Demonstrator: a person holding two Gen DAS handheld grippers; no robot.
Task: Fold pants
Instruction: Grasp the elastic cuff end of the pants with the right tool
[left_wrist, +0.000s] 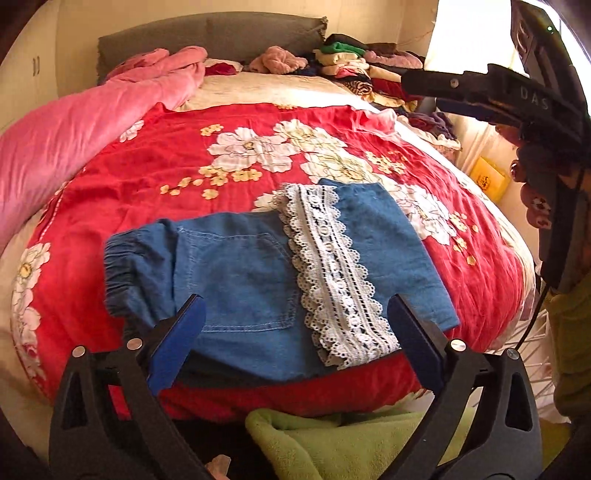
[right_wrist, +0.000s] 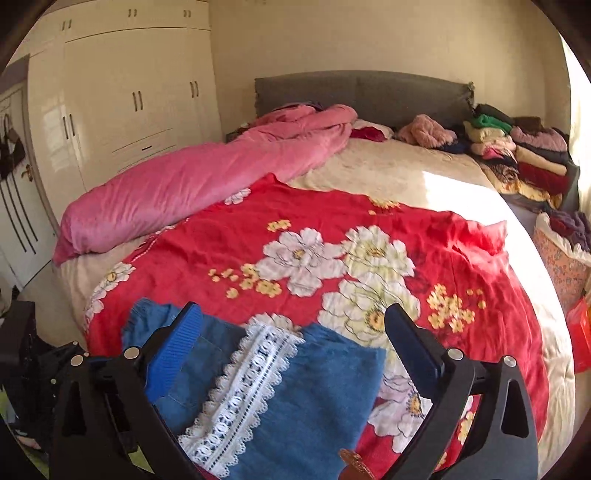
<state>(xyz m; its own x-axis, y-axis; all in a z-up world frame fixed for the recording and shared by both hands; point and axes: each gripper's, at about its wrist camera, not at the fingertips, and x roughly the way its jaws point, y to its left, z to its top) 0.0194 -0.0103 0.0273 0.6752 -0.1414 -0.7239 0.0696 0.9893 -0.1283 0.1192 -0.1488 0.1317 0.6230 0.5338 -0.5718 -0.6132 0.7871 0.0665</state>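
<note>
Lying folded on the red floral bedspread (left_wrist: 147, 162), the denim lace-trimmed pants (left_wrist: 255, 280) run left to right. Left gripper (left_wrist: 299, 343) and right gripper (right_wrist: 295, 354) hover near, both spread wide, empty.

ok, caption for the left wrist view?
Open left gripper hovers over folded lace-trimmed denim pants on red floral bedspread.

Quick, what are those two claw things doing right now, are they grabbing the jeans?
Left gripper: open, holding nothing, above the folded blue pants.
Right gripper: open, holding nothing, also above the pants.

One pants (left_wrist: 255, 280); two grippers (left_wrist: 295, 354) (right_wrist: 291, 354)
</note>
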